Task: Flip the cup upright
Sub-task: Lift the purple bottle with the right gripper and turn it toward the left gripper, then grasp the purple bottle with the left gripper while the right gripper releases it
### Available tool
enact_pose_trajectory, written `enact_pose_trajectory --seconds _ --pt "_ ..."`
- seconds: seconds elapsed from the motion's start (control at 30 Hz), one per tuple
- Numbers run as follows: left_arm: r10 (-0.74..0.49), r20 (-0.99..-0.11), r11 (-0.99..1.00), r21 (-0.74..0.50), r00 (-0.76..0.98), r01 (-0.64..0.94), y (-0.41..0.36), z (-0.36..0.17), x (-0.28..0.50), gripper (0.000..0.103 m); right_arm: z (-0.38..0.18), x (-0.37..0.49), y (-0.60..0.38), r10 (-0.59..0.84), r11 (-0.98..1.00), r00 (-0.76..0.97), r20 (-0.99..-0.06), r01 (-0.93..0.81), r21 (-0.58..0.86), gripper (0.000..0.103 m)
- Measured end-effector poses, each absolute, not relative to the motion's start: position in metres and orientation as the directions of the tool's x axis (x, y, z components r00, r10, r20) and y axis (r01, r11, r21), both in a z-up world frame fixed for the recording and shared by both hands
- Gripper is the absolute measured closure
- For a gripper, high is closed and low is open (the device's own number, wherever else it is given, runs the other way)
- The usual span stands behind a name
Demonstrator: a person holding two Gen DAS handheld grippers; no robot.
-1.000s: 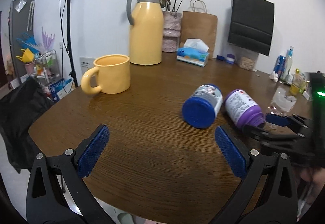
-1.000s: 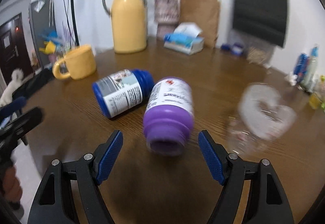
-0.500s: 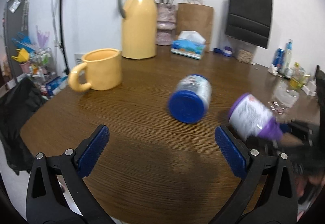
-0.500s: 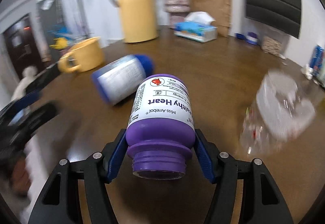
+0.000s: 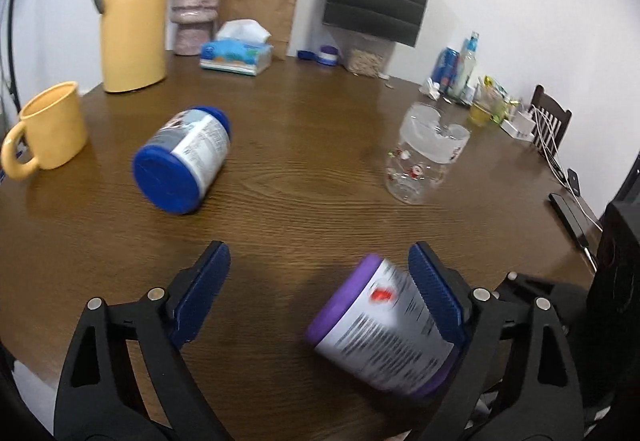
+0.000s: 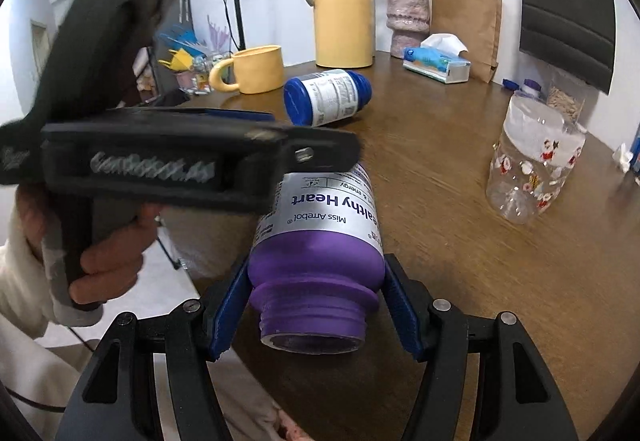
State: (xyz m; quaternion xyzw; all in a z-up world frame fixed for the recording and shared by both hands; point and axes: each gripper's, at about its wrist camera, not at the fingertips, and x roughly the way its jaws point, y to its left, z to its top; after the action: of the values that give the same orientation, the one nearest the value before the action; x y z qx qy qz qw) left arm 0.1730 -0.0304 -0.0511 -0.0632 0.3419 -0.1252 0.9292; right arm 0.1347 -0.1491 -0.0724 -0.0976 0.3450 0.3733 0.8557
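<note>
My right gripper (image 6: 316,301) is shut on a purple bottle-shaped cup (image 6: 316,237), gripping it near the neck. The cup is held tilted, mouth toward the camera, above the near edge of the wooden table (image 6: 460,281). In the left wrist view the same purple cup (image 5: 384,329) is blurred and sits against the right finger of my open left gripper (image 5: 318,265). The left gripper (image 6: 320,151), held by a hand (image 6: 108,269), crosses just over the cup's far end. A blue-capped cup (image 5: 180,161) lies on its side further in.
A yellow mug (image 5: 52,125) stands upright at the left, with a yellow thermos (image 5: 132,13) and a tissue box (image 5: 236,57) behind. A clear printed jar (image 5: 424,157) stands at the right. Bags, a vase and bottles line the wall.
My right gripper closed on the purple cup and lifted it off the table toward the near edge. My left gripper swung right, up to the cup's far end.
</note>
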Motion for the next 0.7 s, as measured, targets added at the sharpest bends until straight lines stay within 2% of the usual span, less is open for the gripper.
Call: enact_pose_trajectory --seconds 0.07,0.13,0.27,0.33,0.43,0.6,0.67,0.7 --pt "-0.273 -0.615 0.962 -0.165 0.74 0.218 -0.042 -0.053 0.175 0.022 -0.073 0.133 -0.151 0.591 0.687 0.468 -0.657 -0.718 0.107 0.034" --pt "-0.264 -0.641 0.963 -0.129 0.721 0.238 -0.056 -0.06 0.182 0.043 -0.073 0.133 -0.153 0.59 0.692 0.478 -0.65 -0.714 0.103 0.034" --pt "-0.247 -0.632 0.969 -0.18 0.735 0.171 -0.049 -0.061 0.185 0.044 -0.075 0.131 -0.168 0.517 0.762 0.548 -0.658 -0.644 0.062 0.027" --pt "-0.212 -0.619 0.976 -0.165 0.756 0.139 -0.045 -0.061 0.181 0.044 -0.076 0.129 -0.174 0.447 0.806 0.604 -0.66 -0.592 0.004 0.026" --pt "-0.182 -0.617 0.982 -0.152 0.765 0.11 -0.041 -0.062 0.177 0.043 -0.076 0.133 -0.189 0.425 0.849 0.628 -0.652 -0.526 0.047 0.026" --pt "-0.142 -0.616 0.989 -0.118 0.775 0.088 -0.038 -0.059 0.17 0.028 -0.081 0.139 -0.194 0.412 0.875 0.632 -0.657 -0.474 0.094 0.026" --pt "-0.187 -0.629 0.982 -0.142 0.755 0.124 -0.034 -0.053 0.166 0.023 -0.078 0.135 -0.194 0.406 0.878 0.637 -0.655 -0.471 0.087 0.026" --pt "-0.217 -0.63 0.976 -0.157 0.746 0.151 -0.033 -0.05 0.163 0.015 -0.075 0.134 -0.195 0.404 0.879 0.642 -0.652 -0.469 0.083 0.026"
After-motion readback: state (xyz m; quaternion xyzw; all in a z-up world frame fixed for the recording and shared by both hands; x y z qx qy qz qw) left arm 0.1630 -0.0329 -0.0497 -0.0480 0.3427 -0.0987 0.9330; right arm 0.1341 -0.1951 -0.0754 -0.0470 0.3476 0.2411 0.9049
